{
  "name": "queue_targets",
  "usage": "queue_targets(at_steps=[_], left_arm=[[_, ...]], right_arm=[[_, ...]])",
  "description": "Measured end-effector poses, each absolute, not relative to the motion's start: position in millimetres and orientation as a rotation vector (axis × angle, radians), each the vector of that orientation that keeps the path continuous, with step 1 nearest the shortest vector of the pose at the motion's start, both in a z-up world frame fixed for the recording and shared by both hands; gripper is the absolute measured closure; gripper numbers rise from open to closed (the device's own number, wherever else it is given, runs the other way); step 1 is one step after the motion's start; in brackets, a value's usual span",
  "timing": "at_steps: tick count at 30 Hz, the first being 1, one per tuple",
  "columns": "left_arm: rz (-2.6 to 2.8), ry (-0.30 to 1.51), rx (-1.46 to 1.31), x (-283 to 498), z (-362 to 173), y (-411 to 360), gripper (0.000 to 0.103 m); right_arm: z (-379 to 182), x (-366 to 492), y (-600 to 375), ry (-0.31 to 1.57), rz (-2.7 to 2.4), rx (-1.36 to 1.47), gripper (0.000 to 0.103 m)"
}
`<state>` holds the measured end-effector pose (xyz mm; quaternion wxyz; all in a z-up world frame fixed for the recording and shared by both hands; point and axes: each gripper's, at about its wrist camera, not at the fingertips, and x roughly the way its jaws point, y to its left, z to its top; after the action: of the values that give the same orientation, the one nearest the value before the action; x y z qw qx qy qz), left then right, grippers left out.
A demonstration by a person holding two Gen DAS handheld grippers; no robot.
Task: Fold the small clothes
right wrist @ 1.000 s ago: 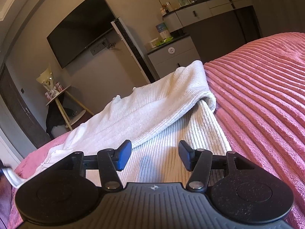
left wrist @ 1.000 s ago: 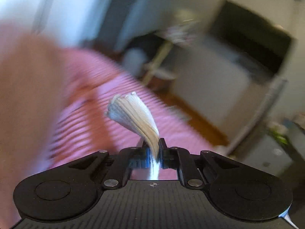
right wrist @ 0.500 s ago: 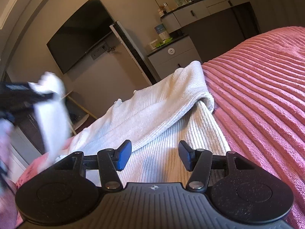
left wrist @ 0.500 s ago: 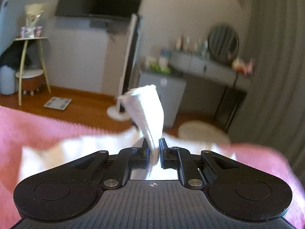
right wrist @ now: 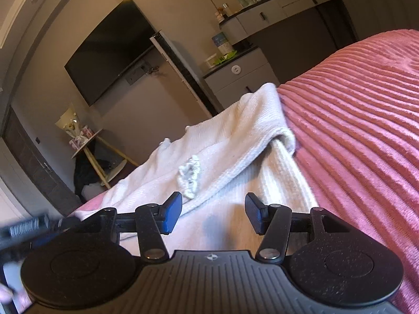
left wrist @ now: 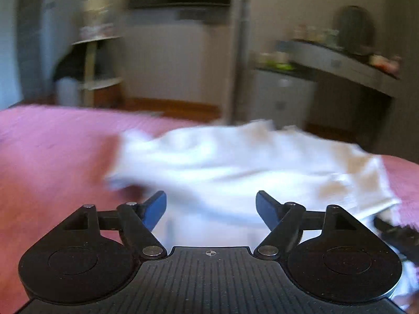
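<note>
A white ribbed garment (right wrist: 235, 141) lies partly folded on the pink ribbed bedspread (right wrist: 361, 130). A small crumpled end of it (right wrist: 189, 176) rests on top of the fold. My right gripper (right wrist: 213, 216) is open and empty, low over the garment's near edge. In the blurred left wrist view the garment (left wrist: 235, 162) lies ahead on the bedspread (left wrist: 52, 157). My left gripper (left wrist: 210, 206) is open and empty just above the garment's near part. The left gripper's body shows blurred at the far left of the right wrist view (right wrist: 26, 230).
Beyond the bed's far edge are a wall-mounted TV (right wrist: 110, 49), a grey cabinet (right wrist: 241, 76), a dresser with a round mirror (right wrist: 288, 7) and a small wooden shelf stand (right wrist: 97, 154). The right gripper shows at the right edge of the left wrist view (left wrist: 398, 235).
My left gripper carried a pinched end of the garment over, then opened and let it go onto the fold. The right gripper has stayed open and nearly still.
</note>
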<state>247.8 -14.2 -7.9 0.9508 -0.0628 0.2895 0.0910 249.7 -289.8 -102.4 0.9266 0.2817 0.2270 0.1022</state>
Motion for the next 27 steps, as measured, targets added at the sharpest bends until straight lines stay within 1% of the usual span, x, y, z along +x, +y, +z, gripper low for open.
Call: queue_targets(at_steps=[2, 3, 4, 5, 11, 12, 14, 15, 18, 20, 21, 22, 24, 27], left_arm=[[0.237, 0.614, -0.158, 240.2, -21.8, 7.1, 0.018], [0.246, 0.645, -0.174, 237.0, -30.9, 15.6, 0.02], [0.247, 0.679, -0.184, 234.3, -39.1, 22.4, 0.024], [0.24, 0.701, -0.192, 231.4, -45.5, 26.8, 0.025], [0.191, 0.695, -0.263, 223.0, -50.0, 43.2, 0.024], [0.184, 0.696, -0.269, 225.2, -49.8, 43.8, 0.025], [0.175, 0.696, -0.282, 225.1, -48.4, 42.4, 0.029], [0.168, 0.7, -0.292, 225.1, -49.6, 44.2, 0.033], [0.157, 0.703, -0.319, 220.4, -48.3, 45.1, 0.037], [0.149, 0.702, -0.326, 217.3, -48.7, 46.2, 0.04], [0.149, 0.703, -0.326, 216.6, -49.5, 46.6, 0.041], [0.15, 0.704, -0.324, 216.0, -49.8, 46.2, 0.042], [0.147, 0.701, -0.322, 214.2, -49.8, 45.9, 0.043], [0.135, 0.701, -0.332, 212.7, -49.0, 45.3, 0.049]], right_arm=[[-102.1, 248.2, -283.2, 0.482, 0.233, 0.572, 0.051], [-102.1, 247.4, -280.4, 0.496, 0.239, 0.562, 0.055], [-101.9, 247.2, -277.1, 0.516, 0.245, 0.55, 0.057], [-100.8, 246.3, -274.8, 0.527, 0.248, 0.544, 0.059], [-71.0, 255.0, -264.7, 0.492, 0.248, 0.525, 0.058], [-67.1, 262.3, -262.1, 0.49, 0.251, 0.514, 0.056], [-63.9, 286.2, -254.8, 0.529, 0.229, 0.474, 0.055], [-64.4, 297.7, -253.6, 0.559, 0.213, 0.475, 0.055], [-75.8, 326.9, -257.1, 0.679, 0.193, 0.558, 0.056], [-85.0, 335.3, -261.8, 0.708, 0.191, 0.634, 0.058], [-87.9, 336.9, -263.7, 0.711, 0.189, 0.663, 0.064], [-88.9, 339.3, -265.3, 0.718, 0.189, 0.691, 0.068], [-88.8, 342.9, -266.8, 0.741, 0.212, 0.732, 0.094], [-70.1, 337.9, -261.4, 0.688, 0.237, 0.648, 0.096]])
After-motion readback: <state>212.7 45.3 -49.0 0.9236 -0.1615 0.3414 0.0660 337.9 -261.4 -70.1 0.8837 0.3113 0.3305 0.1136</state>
